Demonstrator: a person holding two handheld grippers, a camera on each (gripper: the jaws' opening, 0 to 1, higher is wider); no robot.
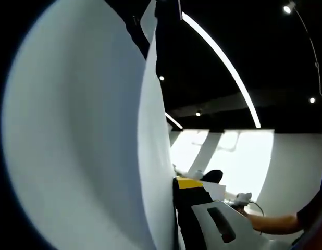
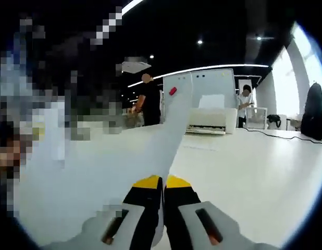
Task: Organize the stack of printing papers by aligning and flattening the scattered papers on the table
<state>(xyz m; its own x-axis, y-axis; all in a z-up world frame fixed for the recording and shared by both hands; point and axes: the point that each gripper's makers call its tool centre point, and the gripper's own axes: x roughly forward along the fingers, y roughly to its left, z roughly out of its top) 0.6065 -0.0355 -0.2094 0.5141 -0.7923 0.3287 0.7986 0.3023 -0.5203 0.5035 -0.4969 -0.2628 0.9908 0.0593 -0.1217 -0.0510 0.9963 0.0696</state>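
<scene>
Between the right tongs point(image 2: 162, 188), whose yellow-tipped jaws are pressed nearly together, a sheet of white paper point(image 2: 150, 151) is pinched and lifted off the white table point(image 2: 255, 172). Behind it sit one white printer point(image 2: 212, 121) and two standing people. Beside the left tongs point(image 1: 195, 195), a curved white sheet point(image 1: 83, 135) stands close; its one visible jaw touches the sheet's edge, and I cannot tell its grip.

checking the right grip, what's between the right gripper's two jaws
In the right gripper view, the right gripper has its jaws closed on the edge of a white paper sheet, which rises from them over the white table.
</scene>
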